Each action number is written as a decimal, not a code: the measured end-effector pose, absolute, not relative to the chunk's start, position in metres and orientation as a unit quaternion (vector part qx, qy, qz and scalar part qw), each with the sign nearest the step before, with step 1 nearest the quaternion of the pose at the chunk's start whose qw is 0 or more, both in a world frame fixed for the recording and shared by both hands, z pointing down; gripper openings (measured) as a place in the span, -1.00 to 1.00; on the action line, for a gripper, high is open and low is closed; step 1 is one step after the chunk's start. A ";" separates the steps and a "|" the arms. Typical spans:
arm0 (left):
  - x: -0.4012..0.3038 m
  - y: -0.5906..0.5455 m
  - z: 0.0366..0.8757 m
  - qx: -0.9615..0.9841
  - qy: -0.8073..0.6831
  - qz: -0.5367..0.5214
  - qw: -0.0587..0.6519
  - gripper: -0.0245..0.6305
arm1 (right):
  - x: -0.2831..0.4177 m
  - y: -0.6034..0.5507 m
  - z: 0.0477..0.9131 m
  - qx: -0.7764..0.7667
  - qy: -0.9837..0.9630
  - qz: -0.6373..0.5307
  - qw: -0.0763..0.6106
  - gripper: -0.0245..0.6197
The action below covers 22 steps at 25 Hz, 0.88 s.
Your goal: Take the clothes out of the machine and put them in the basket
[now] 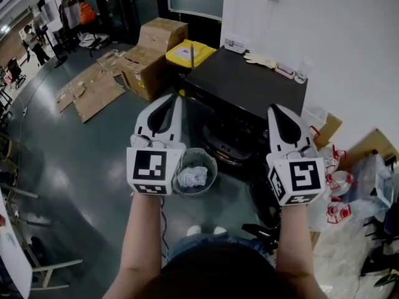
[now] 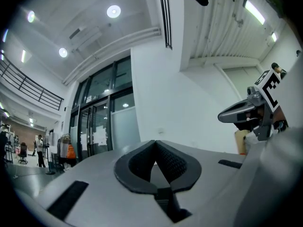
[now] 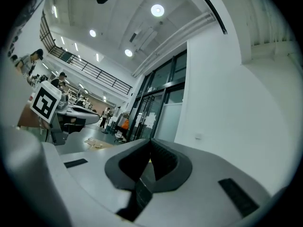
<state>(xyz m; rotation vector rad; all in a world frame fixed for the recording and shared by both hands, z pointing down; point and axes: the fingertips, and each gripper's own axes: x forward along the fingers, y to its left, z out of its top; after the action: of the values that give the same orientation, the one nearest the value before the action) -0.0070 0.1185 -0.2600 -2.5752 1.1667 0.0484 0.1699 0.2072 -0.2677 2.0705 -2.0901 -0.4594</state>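
In the head view both grippers are raised in front of me, above the task's objects. My left gripper [image 1: 174, 98] is shut with nothing in it, and so is my right gripper [image 1: 274, 109]. Below and between them a round grey basket [image 1: 211, 167] stands on the floor with a white crumpled cloth [image 1: 192, 177] inside. The black machine [image 1: 249, 86] stands behind it, its front partly hidden by the grippers. In the left gripper view the left gripper [image 2: 155, 144] points at a white wall with its jaws together; the right gripper [image 3: 150, 144] looks the same in its own view.
Cardboard boxes [image 1: 153, 55] and flattened cardboard [image 1: 93, 89] lie at the back left. A yellow-lidded bin [image 1: 189, 53] stands left of the machine. Gloves [image 1: 260, 59] rest on the machine's top. Plastic bags [image 1: 340, 192] crowd the floor at the right.
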 end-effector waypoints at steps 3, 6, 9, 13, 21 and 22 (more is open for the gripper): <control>-0.006 0.117 -0.267 -0.899 0.408 0.023 0.159 -0.92 | 0.175 0.208 -0.276 0.698 -0.690 -0.172 0.087 -0.92; -0.007 0.115 -0.267 -0.898 0.414 0.027 0.150 -0.92 | 0.181 0.207 -0.272 0.705 -0.686 -0.153 0.093 -0.92; -0.007 0.114 -0.268 -0.897 0.415 0.021 0.151 -0.92 | 0.182 0.204 -0.269 0.703 -0.691 -0.139 0.096 -0.92; -0.006 0.113 -0.271 -0.897 0.416 0.023 0.149 -0.92 | 0.181 0.201 -0.270 0.698 -0.696 -0.139 0.096 -0.92; -0.005 0.112 -0.275 -0.898 0.414 0.022 0.151 -0.92 | 0.181 0.200 -0.278 0.696 -0.698 -0.141 0.097 -0.92; -0.005 0.113 -0.276 -0.898 0.414 0.021 0.151 -0.92 | 0.181 0.200 -0.279 0.696 -0.697 -0.142 0.096 -0.92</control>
<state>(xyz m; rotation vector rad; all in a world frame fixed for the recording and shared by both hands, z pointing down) -0.0046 0.1126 -0.2755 -2.5772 1.1873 0.0616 0.1811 0.2004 -0.2790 2.0614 -2.0661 -0.4207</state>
